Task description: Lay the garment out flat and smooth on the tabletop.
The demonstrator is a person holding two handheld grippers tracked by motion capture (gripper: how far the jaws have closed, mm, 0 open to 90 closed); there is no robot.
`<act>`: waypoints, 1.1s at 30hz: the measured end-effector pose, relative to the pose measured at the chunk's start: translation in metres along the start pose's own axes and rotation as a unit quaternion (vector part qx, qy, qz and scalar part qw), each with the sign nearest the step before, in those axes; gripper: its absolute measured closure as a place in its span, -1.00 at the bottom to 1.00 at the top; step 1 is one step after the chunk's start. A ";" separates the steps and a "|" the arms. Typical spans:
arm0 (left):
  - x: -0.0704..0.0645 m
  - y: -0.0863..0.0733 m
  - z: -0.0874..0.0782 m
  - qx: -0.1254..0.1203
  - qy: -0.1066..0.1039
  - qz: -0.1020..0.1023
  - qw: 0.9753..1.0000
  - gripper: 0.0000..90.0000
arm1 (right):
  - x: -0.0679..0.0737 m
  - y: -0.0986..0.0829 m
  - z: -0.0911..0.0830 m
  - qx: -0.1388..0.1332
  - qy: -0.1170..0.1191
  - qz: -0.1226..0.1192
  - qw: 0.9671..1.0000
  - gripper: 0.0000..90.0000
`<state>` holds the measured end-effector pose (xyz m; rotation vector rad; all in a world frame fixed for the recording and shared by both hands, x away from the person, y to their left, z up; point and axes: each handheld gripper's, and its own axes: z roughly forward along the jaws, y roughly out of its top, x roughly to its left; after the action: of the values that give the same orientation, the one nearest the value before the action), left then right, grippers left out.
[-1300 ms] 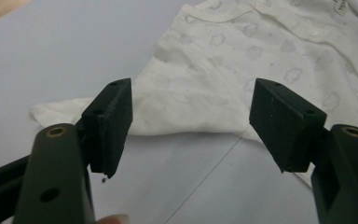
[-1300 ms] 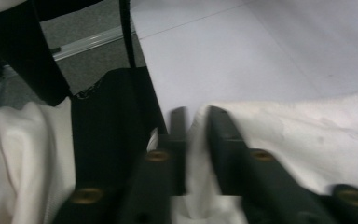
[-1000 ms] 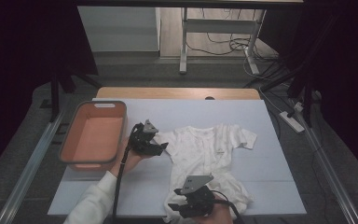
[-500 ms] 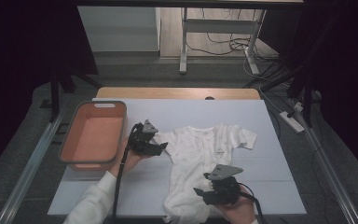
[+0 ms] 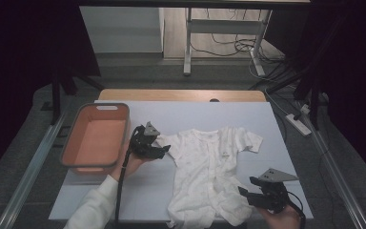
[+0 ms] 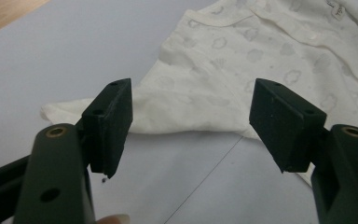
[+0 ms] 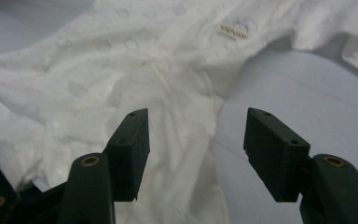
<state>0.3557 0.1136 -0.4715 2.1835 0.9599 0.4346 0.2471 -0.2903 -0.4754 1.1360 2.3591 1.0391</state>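
Observation:
A small white shirt [image 5: 209,167] with a faint cloud print lies spread on the pale table cover [image 5: 248,119], collar toward the far side. My left gripper [image 5: 161,149] hovers at the shirt's left sleeve [image 6: 135,105], jaws open and empty, the sleeve tip just beyond them. My right gripper [image 5: 246,194] is at the shirt's lower right hem, also open, with crumpled fabric [image 7: 121,93] ahead of its jaws. The left gripper [image 6: 191,123] and the right gripper [image 7: 193,151] both show a wide gap.
An orange plastic bin [image 5: 95,138] stands at the table's left edge. Bare table cover lies to the right of the shirt and along the far side. Beyond the table are a metal frame and cables [image 5: 228,45] on the floor.
My right gripper has moved right and a little down, from the shirt's bottom middle to its lower right hem. The left gripper has stayed by the sleeve.

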 end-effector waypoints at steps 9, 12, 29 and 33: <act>0.001 0.000 0.000 0.001 -0.001 0.000 1.000 -0.32 | -0.001 -0.010 0.011 0.071 0.009 -0.021 0.997 0.58; 0.001 0.000 -0.001 0.001 -0.001 0.000 1.000 -0.32 | 0.000 -0.009 0.011 0.078 0.021 -0.025 0.996 0.93; 0.002 -0.001 0.000 0.002 0.000 -0.001 1.000 -0.32 | 0.029 0.042 -0.002 -0.024 0.090 -0.063 0.994 0.94; 0.003 -0.001 0.000 0.001 -0.001 -0.004 1.000 -0.31 | 0.032 0.057 0.017 -0.015 0.093 -0.079 0.992 0.94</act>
<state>0.3569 0.1159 -0.4721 2.1805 0.9689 0.4287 0.2671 -0.2336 -0.4441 0.8582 2.5202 1.1634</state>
